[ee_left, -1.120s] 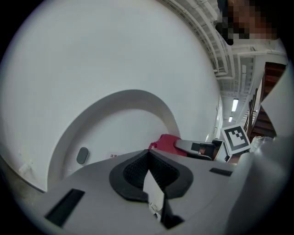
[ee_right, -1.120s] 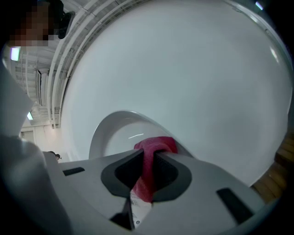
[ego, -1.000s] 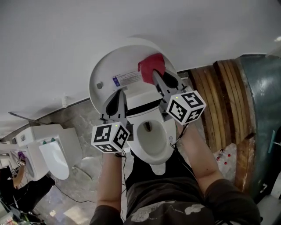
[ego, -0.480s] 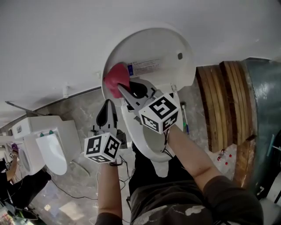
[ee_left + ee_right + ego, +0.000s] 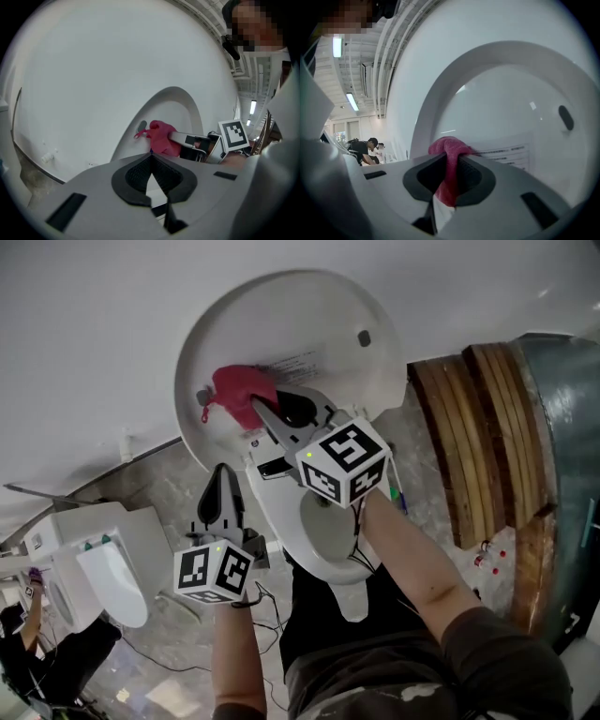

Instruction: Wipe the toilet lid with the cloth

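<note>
Pink cloth: bunched against the inner face of the raised toilet lid, low on its left side, just beside a grey bumper.
Right claw: pinching a narrow fold of the cloth.
Left claw: pressed together, empty, below the lid and apart from it.
Risk: rubbing could drag the fold free; the bare tips might then scrape the lid or catch the bumper.

Print on the label is too small to read. The right gripper hides part of the cloth and the back of the toilet seat. Behind the forearm sits possibly a brush, mostly covered.
</note>
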Motion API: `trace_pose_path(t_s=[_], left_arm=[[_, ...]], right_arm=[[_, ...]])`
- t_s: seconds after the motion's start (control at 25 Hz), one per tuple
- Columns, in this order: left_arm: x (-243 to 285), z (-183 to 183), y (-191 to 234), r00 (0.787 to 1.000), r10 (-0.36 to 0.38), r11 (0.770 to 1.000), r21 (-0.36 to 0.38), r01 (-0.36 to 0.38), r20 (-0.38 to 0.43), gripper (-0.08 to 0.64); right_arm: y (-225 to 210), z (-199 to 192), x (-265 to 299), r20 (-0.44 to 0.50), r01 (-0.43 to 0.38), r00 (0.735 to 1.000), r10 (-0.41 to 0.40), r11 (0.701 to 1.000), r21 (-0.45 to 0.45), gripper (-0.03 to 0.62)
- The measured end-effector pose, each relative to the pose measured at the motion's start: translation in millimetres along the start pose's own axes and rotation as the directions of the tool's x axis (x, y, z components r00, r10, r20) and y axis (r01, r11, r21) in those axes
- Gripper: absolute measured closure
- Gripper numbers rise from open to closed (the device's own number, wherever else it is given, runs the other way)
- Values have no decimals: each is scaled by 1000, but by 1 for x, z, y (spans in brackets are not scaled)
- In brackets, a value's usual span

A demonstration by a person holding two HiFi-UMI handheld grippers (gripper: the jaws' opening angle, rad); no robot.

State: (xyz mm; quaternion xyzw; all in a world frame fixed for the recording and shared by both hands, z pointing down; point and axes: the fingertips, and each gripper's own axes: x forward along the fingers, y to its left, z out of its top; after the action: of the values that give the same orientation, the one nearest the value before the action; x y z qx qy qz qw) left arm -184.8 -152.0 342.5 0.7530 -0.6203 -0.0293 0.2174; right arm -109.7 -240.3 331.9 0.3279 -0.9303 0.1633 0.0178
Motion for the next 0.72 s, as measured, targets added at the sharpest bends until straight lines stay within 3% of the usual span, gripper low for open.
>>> trace_pose_path(t_s=[0.4, 0.72], left_arm=[[46, -24, -60, 997, -79, 997, 17, 79, -27, 554], [80, -33, -123, 987, -156, 987, 40, 157, -33, 554]], right_arm=[[-93, 6, -72, 46, 171, 984, -174, 983, 73, 543], [-139, 13, -129, 66, 248, 965, -255, 964, 101, 543]])
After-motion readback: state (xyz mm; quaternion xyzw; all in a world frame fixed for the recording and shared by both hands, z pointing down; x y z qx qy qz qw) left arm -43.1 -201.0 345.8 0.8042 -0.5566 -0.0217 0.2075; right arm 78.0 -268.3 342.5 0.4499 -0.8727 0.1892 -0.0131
